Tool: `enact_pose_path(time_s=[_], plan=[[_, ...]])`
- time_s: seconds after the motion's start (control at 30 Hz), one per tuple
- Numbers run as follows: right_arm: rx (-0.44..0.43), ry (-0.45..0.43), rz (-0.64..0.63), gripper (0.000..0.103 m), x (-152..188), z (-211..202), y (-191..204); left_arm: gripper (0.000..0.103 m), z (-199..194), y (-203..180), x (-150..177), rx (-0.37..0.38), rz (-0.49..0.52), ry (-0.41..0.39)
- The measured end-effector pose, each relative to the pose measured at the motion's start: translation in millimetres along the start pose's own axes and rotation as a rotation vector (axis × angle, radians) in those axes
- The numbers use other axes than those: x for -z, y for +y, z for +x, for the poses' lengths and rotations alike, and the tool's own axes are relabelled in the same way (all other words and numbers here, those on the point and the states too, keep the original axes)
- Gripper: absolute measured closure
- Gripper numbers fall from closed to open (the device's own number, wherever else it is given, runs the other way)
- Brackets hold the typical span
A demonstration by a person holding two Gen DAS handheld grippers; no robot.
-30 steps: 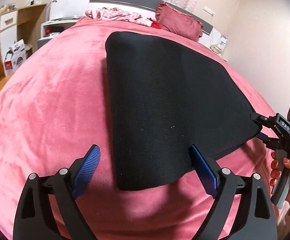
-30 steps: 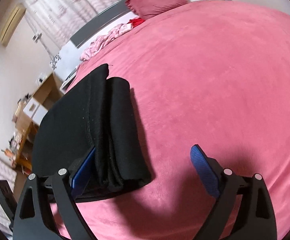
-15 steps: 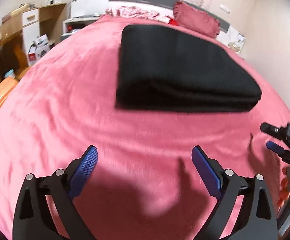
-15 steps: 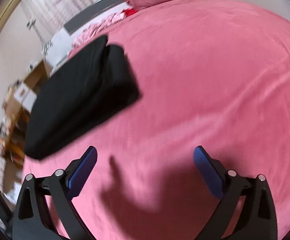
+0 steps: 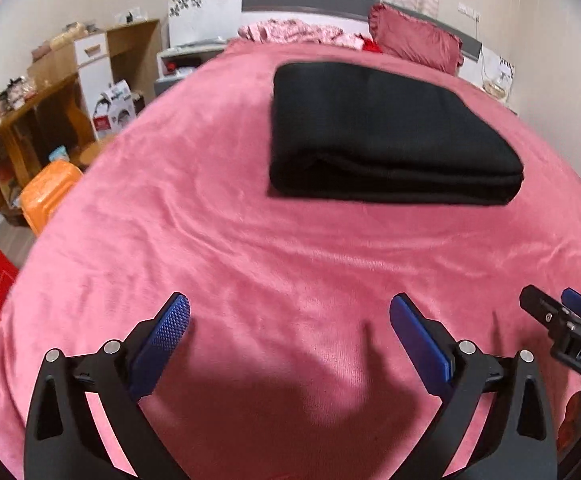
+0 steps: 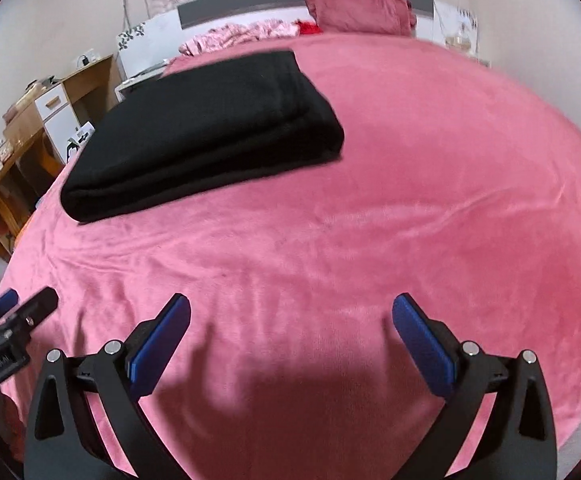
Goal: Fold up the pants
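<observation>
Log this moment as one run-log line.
pants: folded, flat on bed | left gripper: jaws open, empty, clear of pants | right gripper: jaws open, empty, clear of pants | fold looks done

Folded black pants (image 5: 386, 136) lie flat on the pink bed (image 5: 250, 248), upper centre of frame. Left tongs (image 5: 289, 332) at bottom centre, blue pads spread wide, holding nothing, well apart from the pants. Right tongs (image 5: 562, 312) partly visible at lower right edge.
</observation>
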State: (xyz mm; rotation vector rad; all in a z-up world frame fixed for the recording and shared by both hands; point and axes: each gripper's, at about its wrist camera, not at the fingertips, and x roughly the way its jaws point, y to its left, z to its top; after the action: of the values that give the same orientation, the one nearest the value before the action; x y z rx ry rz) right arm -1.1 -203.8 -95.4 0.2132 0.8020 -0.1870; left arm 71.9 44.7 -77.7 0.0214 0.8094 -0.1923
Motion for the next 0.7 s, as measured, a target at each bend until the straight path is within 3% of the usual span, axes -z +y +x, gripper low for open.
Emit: enact_pose_path(time_s=[0.2,0.27,0.57,0.7], plan=[[0.001,-0.106,0.018,0.002,1,-31,6,0.004,-32,2,-6,-0.008,0.009,-0.09],[-0.006,-0.123,0.031,0.002,5,-40,9,0.004,-42,-1,-5,0.011,0.024,-0.102],[-0.019,-0.17,0.018,0.002,9,-61,13,0.004,-70,-12,1,-0.073,0.037,-0.183],[-0.018,-0.197,0.004,0.002,9,-68,16,0.004,-72,-10,2,-0.075,0.025,-0.172]])
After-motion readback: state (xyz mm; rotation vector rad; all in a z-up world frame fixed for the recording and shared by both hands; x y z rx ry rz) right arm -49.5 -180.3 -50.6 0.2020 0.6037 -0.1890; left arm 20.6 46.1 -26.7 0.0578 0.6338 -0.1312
